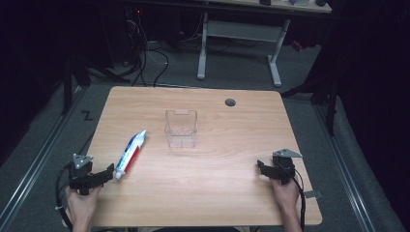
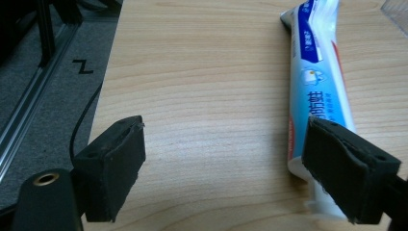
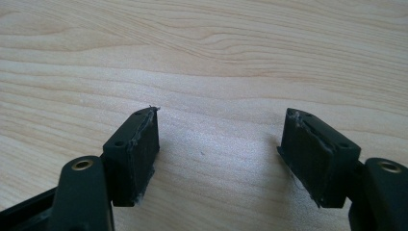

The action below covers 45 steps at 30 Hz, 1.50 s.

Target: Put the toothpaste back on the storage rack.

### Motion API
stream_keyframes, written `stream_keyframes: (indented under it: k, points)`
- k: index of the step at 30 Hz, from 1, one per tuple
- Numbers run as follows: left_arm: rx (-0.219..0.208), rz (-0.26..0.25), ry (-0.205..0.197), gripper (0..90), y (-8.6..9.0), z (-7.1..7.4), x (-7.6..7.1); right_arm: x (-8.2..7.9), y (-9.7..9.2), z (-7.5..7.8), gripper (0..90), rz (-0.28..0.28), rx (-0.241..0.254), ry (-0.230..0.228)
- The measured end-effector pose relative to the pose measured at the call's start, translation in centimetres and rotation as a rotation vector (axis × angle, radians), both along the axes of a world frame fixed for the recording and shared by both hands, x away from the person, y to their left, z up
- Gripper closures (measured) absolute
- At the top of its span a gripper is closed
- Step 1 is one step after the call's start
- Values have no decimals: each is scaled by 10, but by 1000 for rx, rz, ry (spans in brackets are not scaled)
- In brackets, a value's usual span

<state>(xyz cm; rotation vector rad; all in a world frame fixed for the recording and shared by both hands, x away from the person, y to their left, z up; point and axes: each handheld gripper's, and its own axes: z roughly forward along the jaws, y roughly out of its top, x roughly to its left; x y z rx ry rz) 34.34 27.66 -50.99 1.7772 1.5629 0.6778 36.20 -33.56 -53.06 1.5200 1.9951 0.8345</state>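
Toothpaste tube [image 2: 315, 86] flat on table [image 1: 217, 183], cap end beside released left tongs [image 2: 223, 168].

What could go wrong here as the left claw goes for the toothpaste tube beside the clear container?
1. The left claw is open, but the toothpaste tube lies off-centre by one jaw; closing may push it aside.
2. The clear container looks light; dropping the tube in could tip it.

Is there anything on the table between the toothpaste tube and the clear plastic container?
No. In the high view, bare wood lies between the toothpaste tube and the clear container.
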Motion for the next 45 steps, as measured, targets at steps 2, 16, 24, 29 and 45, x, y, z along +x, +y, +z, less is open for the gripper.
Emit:
stream_keyframes:
  k: [2,16,24,29,45]
  points:
    - [14,26,1,156,-3,3,-1,0,0,0,297,0,0,0]
    - [-83,-90,-15,152,-12,17,-9,0,0,0,297,0,-1,0]
    - [-68,-215,15,155,-36,20,3,0,0,0,296,2,-2,0]
    - [-57,-242,33,163,-49,20,14,0,0,0,296,2,-2,0]
    - [-25,-250,70,236,-57,24,55,0,0,0,296,2,-3,0]
